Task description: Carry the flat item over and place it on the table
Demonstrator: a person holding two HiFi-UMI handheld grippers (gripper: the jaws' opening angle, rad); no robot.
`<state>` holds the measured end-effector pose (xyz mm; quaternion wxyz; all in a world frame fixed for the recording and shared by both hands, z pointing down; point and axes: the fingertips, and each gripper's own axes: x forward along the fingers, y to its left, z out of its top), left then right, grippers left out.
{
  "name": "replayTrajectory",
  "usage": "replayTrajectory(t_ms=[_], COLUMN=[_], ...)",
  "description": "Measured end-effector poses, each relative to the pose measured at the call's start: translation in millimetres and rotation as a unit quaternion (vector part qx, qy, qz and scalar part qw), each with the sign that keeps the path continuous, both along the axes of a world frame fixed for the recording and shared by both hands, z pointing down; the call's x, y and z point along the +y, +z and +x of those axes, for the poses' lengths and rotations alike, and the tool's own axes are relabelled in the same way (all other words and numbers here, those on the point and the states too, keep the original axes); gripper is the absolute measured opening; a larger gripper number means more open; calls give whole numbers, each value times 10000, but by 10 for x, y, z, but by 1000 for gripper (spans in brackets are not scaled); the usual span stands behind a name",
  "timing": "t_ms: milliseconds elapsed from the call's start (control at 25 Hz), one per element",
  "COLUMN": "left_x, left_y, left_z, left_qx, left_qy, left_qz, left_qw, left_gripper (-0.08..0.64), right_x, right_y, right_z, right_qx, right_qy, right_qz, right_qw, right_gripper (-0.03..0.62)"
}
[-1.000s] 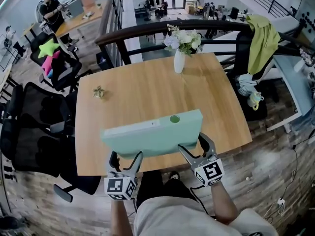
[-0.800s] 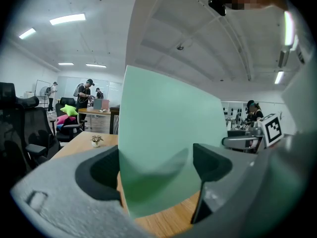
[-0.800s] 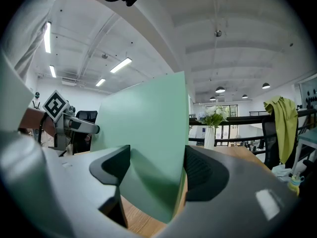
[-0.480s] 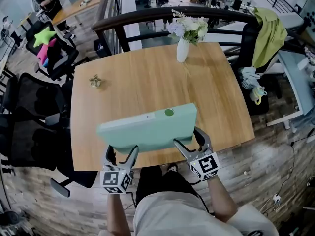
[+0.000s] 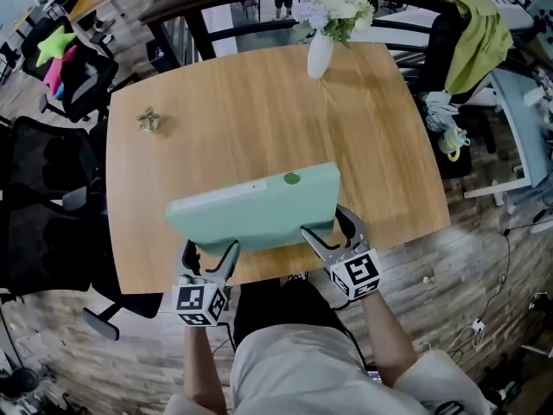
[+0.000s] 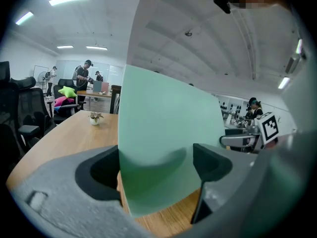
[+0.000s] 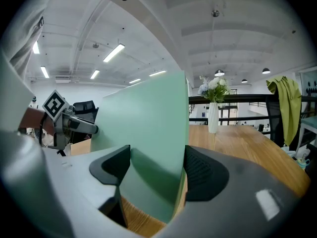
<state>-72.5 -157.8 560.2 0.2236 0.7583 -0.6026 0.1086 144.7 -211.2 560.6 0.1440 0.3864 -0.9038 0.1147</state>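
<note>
A person holds a mint-green panel (image 5: 255, 207) with both sets of tongs, standing at the near edge of a wooden counter (image 5: 233, 111). The panel stands on its long edge and leans a little, its broad face turned towards the person. It is over the near part of the counter, between the two tongs. No view shows clearly whether its lower edge touches the wood.

The left tongs (image 5: 212, 253) grip the panel near its lower left corner. In the left gripper view the two dark pads press on either face of the panel, with wood visible below. The right tongs (image 5: 328, 232) grip it near the lower right corner. In the right gripper view the jaws close on the panel in the same way, one pad on each face.

On the panel's top edge sit a small darker green round mark (image 5: 291, 178) and a pale strip (image 5: 246, 188).

At the far edge of the counter stands a white vase (image 5: 320, 53) of pale flowers. A small potted plant (image 5: 149, 120) sits near the far left side, well apart from the panel. Black office chairs (image 5: 43, 214) stand to the left of the counter, and a yellow-green cloth (image 5: 478, 28) hangs over a chair at the far right.
</note>
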Motion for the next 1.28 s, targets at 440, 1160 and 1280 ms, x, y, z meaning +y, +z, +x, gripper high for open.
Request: replayTrajectory(t_ms=[440,1160,1280], left_x=[-167,-383,-391], left_y=[310,582,593], left_z=[-125,-195,-194], left_qx=[142,242,269], left_qy=[49,71,82], left_qz=[-322,-606,-640], left_qw=[9994,9978,9976], left_gripper=[469,469,469], right_x=[-159,-374,-382], right_y=[317,655,677], right_z=[-127,-199,-198], right_qx=[98,130,131], right_qy=[44,44,54], right_qz=[-357,-823,-868], right_qw=[9993,9965,9961], right_gripper=[350,351,351])
